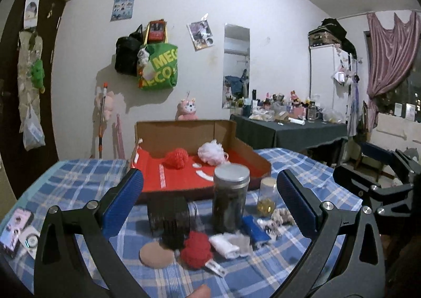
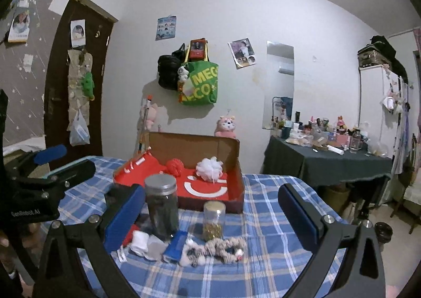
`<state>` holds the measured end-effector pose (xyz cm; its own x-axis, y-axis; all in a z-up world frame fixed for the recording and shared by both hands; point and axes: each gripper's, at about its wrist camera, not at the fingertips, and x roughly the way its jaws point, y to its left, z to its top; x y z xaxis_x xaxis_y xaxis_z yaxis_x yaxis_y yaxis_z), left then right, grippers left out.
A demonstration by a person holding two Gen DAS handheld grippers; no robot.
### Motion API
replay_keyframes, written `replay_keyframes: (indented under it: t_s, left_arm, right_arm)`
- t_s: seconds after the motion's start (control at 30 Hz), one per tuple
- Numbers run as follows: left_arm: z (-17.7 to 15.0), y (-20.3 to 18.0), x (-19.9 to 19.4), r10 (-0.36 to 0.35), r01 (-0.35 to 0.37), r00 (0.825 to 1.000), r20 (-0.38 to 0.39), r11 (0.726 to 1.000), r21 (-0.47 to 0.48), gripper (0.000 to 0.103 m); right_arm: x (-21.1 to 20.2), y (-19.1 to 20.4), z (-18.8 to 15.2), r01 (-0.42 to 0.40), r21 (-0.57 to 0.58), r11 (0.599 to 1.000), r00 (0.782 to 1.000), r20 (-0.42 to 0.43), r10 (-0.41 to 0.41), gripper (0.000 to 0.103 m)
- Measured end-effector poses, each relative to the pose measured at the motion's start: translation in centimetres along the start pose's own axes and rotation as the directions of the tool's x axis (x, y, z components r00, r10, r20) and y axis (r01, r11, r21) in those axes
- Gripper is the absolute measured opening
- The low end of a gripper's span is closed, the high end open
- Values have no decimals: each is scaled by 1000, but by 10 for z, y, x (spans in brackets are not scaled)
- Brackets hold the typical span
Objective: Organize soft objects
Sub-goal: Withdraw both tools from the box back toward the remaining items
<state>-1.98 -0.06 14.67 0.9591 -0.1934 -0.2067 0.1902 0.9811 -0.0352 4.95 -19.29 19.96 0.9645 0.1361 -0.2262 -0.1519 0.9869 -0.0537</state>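
Red yarn makes up the pompom lying near the front edge of the blue plaid table, fluffy and round, with a flat tan pad just to its left and a dark ribbed block behind it. Next along are folded white cloths, crumpled and soft, then a small blue box, and further right a string of striped, ruffled scrunchies stretched across the cloth. Behind these stand two jars: a tall one with a metal lid, its contents dark, and a shorter clear one with golden bits at the bottom. Towards the table's far edge sits an open cardboard box lined in red; inside it a second red pompom rests left of centre and a white mesh puff sits to its right, the two apart. The left gripper hangs over the front clutter with its blue-padded fingers spread wide and nothing between them. The right gripper is likewise spread wide and empty, above the scrunchies and jars.
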Motion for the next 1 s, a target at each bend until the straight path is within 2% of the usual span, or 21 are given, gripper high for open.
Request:
replay_keyframes:
  t_s: [0.17, 0.5, 1.0]
  left_arm:
    - [-26, 0, 6, -3, 1, 998, -64, 1000, -20, 103]
    - [-66, 4, 27, 20, -26, 984, -178, 999, -31, 103]
    - [-93, 17, 57, 41, -59, 949, -311, 997, -50, 103]
  right_arm:
    - [3, 4, -25, 8, 10, 1000, 1000, -26, -8, 103]
    - [28, 0, -71, 5, 76, 997, 990, -144, 6, 103]
    - [54, -5, -105, 11, 115, 993, 963, -267, 20, 103]
